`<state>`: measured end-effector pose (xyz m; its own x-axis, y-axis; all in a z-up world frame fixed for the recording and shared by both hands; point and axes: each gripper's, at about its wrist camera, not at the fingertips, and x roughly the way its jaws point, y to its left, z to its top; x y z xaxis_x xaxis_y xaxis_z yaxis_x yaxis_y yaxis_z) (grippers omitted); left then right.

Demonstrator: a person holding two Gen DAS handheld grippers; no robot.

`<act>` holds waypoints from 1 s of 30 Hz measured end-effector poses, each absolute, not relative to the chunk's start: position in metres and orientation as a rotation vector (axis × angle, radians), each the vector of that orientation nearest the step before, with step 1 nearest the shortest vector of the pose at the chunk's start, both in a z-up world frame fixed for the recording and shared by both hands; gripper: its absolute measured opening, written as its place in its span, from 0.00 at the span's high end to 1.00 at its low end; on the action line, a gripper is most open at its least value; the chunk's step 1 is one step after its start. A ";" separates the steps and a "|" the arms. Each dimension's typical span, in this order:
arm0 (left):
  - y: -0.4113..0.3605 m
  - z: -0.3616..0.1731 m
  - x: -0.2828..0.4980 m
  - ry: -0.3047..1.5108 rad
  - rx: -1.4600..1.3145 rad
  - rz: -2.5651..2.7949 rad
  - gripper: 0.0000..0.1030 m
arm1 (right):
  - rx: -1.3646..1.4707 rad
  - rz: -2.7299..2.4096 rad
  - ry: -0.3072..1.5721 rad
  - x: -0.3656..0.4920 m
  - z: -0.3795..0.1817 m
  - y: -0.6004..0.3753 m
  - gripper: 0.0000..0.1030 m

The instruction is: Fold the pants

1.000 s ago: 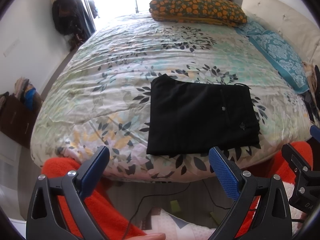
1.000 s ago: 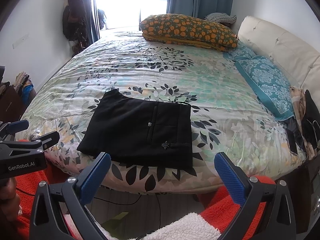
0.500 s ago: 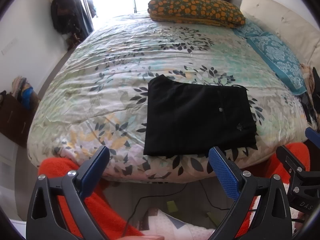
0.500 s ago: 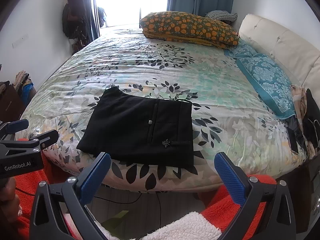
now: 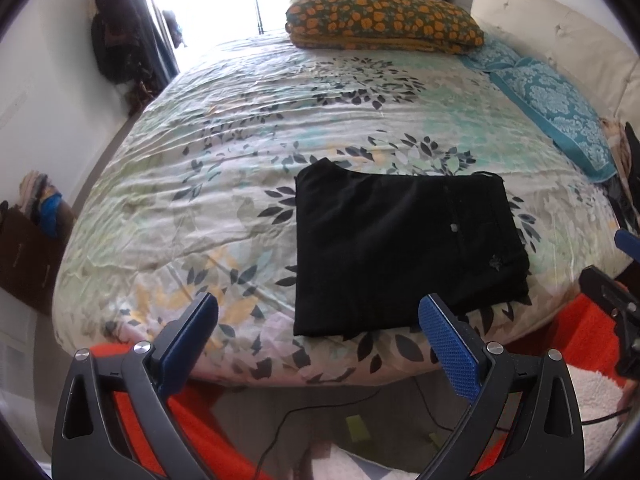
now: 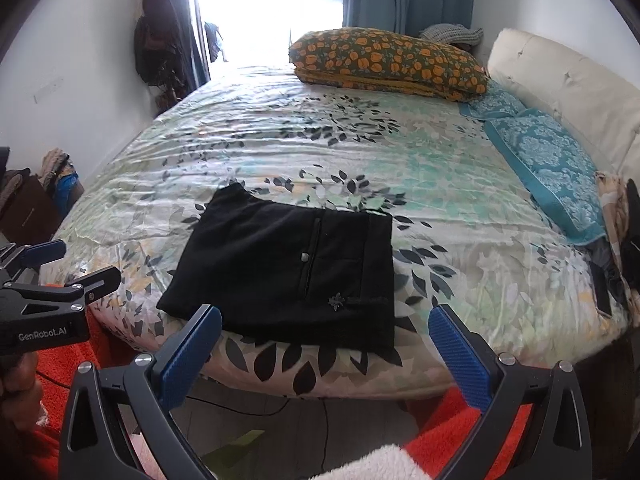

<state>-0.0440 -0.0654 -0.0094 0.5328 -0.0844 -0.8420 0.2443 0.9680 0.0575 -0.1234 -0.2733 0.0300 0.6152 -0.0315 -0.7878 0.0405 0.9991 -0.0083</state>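
Neatly folded pants [image 5: 404, 248] on bed [image 5: 240, 128]

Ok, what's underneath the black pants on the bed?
The folded black pants lie flat on the leaf-print bedspread, near its front edge. Whatever the cloth hides beneath them cannot be seen. Both grippers are open and clear of them.

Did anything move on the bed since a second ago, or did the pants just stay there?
Nothing on the bed moved. The black pants stay folded flat near the edge of the floral bedspread, touched by neither tool. Only the cameras shifted slightly. The left gripper and right gripper are open and empty, as before, held short of the bed. The orange pillow stayed put too.
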 end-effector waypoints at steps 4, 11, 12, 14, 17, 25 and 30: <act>-0.042 -0.076 0.012 1.125 0.089 -0.333 0.02 | 0.166 0.051 0.953 -0.090 -0.020 -0.339 0.01; -0.033 -0.149 0.083 1.258 0.066 -0.422 0.03 | 0.375 0.161 1.183 -0.023 -0.131 -0.405 0.01; -0.034 -0.157 0.090 1.275 0.072 -0.422 0.03 | 0.399 0.169 1.196 -0.016 -0.140 -0.408 0.01; -0.036 -0.169 0.099 1.308 0.043 -0.438 0.03 | 0.456 0.201 1.223 -0.004 -0.157 -0.412 0.01; -0.043 -0.178 0.106 1.376 -0.017 -0.506 0.03 | 0.574 0.283 1.276 0.005 -0.176 -0.408 0.19; -0.053 -0.152 0.100 1.345 -0.091 -0.573 0.84 | 0.542 0.380 1.238 0.003 -0.159 -0.397 0.62; -0.045 -0.123 0.089 1.270 -0.116 -0.571 0.86 | 0.460 0.407 1.167 0.001 -0.128 -0.376 0.66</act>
